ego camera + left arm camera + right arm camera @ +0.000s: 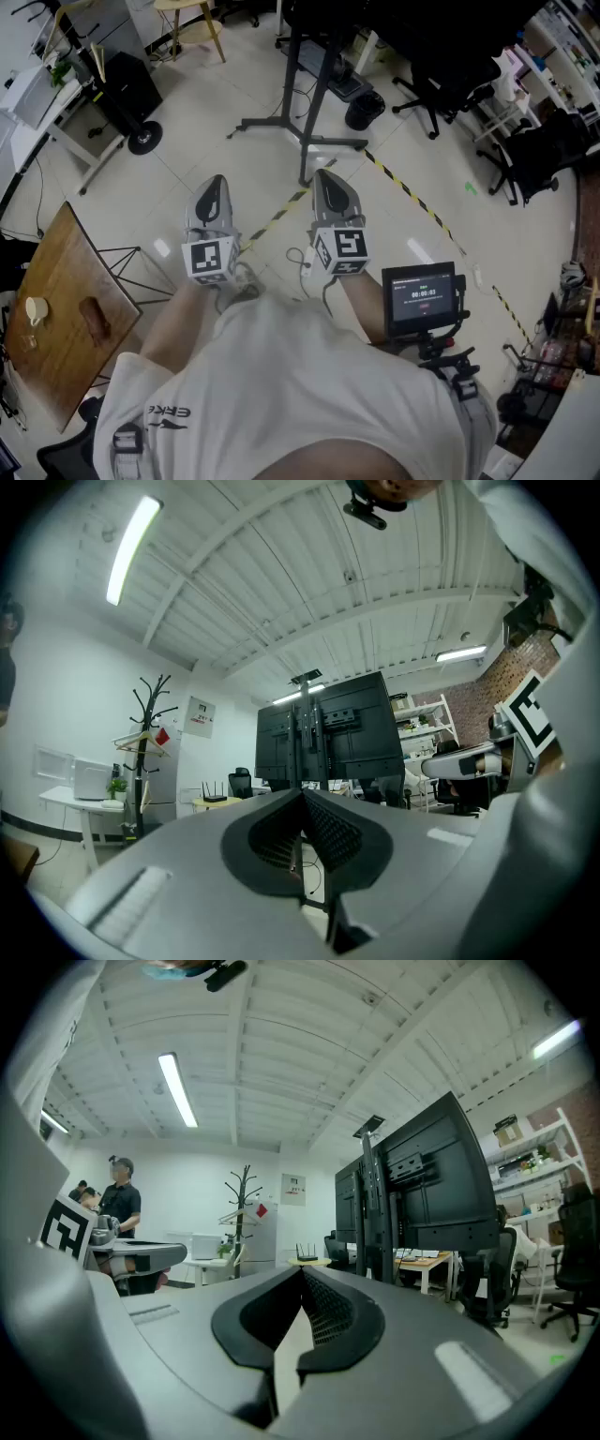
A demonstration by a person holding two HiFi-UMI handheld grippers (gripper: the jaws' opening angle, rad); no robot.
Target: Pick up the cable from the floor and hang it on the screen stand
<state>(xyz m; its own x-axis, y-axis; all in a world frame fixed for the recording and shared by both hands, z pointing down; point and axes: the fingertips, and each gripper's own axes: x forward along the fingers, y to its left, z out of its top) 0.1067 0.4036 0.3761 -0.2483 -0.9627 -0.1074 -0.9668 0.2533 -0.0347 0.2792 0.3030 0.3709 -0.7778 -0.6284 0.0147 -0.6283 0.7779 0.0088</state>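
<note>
Pressing flat against each other, the fingers (pixel 272 841) of the left gripper (pixel 302 792) meet in a closed seam with nothing between them. The right gripper (pixel 302 1269) looks the same: its fingers (pixel 328 1312) are pressed together and empty. The person holds both grippers about level in front of the chest. They sit side by side with a gap between them, each with its marker cube toward the body. Both point toward the screen stand (pixel 317 89).

Below and between the two grippers, the cable (pixel 302 265) lies on the floor (pixel 187 141). It is a pale, loose run partly hidden behind the right gripper's cube, and neither gripper touches it. A strip of yellow and black tape (pixel 412 197) crosses the floor from beside the cable, passes the foot of the stand and runs toward the right edge.

The stand is beyond the gripper tips, a dark pole rising from spread legs on the floor. Both gripper views show the black backs of the screens mounted on it.

A wooden desk (pixel 56 319) stands near the left edge of the floor, with a small cup (pixel 36 309) near its near-left edge. A small monitor (pixel 424 298) sits at the person's right hip. Dark office chairs (pixel 441 75) stand toward the far right corner. The left gripper view shows a coat rack (pixel 145 733) against the white wall. In the right gripper view, a person in a dark top (pixel 120 1199) stands at the far left.
</note>
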